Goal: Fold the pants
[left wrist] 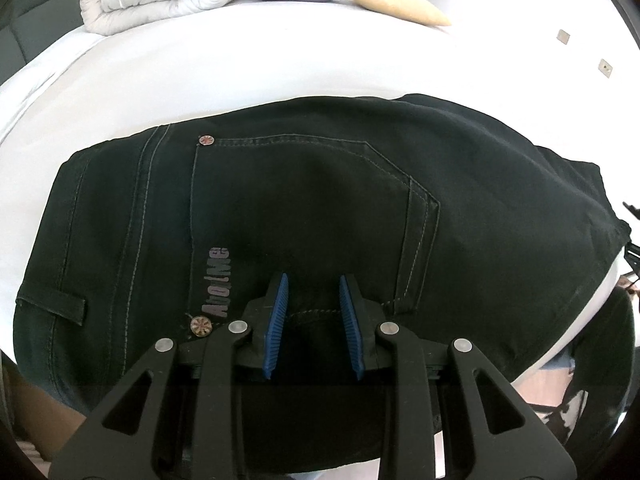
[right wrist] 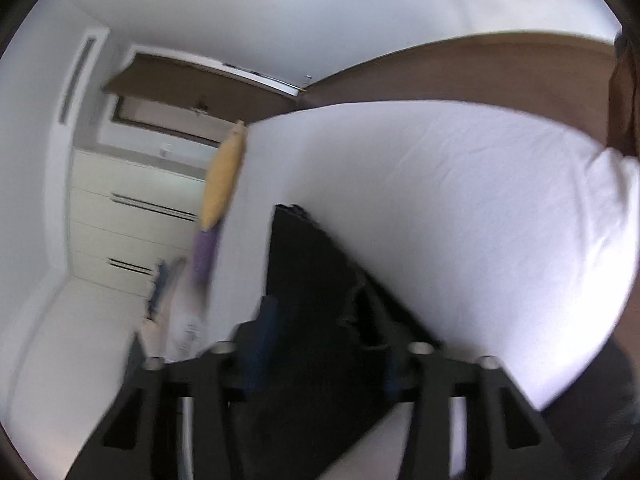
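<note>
My left wrist view is sharp and evenly lit: soft daylight washes the white bed (left wrist: 280, 64) almost to overexposure, while the black pants (left wrist: 320, 200) on it soak up the light, only their stitching and a dull sheen telling the folds apart. Shadows around the pants are faint. Fisheye bending curves the bed's edges, and a dark vignette rings the corners. My right wrist view is smeared by motion blur; the yellow pillow (right wrist: 224, 176) beside the pants (right wrist: 304, 280) is streaked, the bed (right wrist: 460, 200) glares white, and the pants there show as a featureless black mass.
</note>
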Tool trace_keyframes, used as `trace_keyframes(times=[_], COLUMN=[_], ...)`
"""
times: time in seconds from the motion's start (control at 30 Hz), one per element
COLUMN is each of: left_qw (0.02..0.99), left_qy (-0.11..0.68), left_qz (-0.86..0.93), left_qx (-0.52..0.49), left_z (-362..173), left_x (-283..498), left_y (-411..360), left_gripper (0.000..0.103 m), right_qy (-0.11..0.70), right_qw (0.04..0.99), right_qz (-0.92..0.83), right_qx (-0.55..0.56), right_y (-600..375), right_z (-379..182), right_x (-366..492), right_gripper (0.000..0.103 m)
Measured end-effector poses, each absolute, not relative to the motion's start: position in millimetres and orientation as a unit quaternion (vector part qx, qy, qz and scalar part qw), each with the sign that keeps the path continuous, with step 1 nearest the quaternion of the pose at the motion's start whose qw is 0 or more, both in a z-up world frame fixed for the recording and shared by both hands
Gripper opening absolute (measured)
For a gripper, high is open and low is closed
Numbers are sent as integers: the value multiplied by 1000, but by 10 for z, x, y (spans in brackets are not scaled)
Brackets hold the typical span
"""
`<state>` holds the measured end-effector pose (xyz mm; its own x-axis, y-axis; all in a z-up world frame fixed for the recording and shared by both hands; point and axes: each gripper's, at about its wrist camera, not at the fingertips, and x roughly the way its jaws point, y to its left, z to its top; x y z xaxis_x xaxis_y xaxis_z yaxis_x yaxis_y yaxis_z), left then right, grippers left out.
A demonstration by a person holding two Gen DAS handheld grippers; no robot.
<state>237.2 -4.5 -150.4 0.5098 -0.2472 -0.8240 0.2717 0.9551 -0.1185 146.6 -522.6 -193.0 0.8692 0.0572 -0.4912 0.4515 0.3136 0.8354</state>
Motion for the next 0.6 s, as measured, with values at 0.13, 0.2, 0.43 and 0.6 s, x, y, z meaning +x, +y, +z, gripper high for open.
trace_keyframes(times=[0.13, 0.2, 0.43, 0.6], left_qw=[871, 871, 873, 874], left_qy=[468, 467, 460, 456], left_qz=[-152, -153, -162, -162], left_qx=[10, 9, -18, -33], left_z=[-1505, -1506, -1470, -1438], left_x=[2336, 2332, 2268, 2167], left_y=[-21, -15, 130, 256], left_gripper=[26, 26, 26, 26], right_qy=[274, 277, 272, 236], right_qw=[806, 814, 809, 852], right_qz=[-161, -170, -334, -263], right_qx=[499, 481, 400, 386], right_y=[-5186, -5185, -5193, -4949], right_z=[-1884, -1903, -1600, -1157], right_x=[1459, 1434, 1110, 1156], right_gripper=[6, 5, 55, 52])
